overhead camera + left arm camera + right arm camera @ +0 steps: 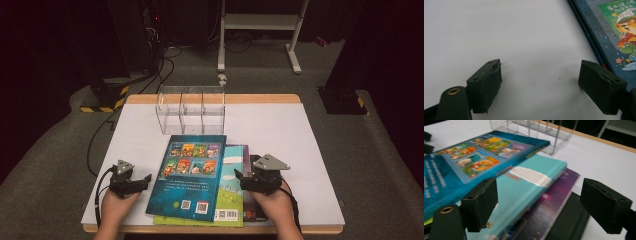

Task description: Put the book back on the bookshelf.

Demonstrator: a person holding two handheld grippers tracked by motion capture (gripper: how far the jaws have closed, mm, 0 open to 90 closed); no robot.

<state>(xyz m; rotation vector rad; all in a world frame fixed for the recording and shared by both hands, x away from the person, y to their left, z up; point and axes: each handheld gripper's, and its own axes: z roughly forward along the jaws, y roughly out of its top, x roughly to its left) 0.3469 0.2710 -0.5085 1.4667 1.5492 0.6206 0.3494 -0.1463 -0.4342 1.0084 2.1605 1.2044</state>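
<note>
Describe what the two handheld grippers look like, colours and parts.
Both are black. The left gripper and the right gripper each carry a grey three-cornered plate on top and trail a black cable. Their fingers are blocky dark pads, with a brass-ringed hole beside one.

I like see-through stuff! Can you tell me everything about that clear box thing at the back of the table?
The clear rack looks like see-through plastic. Upright dividers split it into slots, open at the top, and nothing can be seen in them. It stands upright on the white table, toward the far edge, just behind the stack of books. In the right gripper view it sits very near the blue book, though whether they touch is unclear.
</note>
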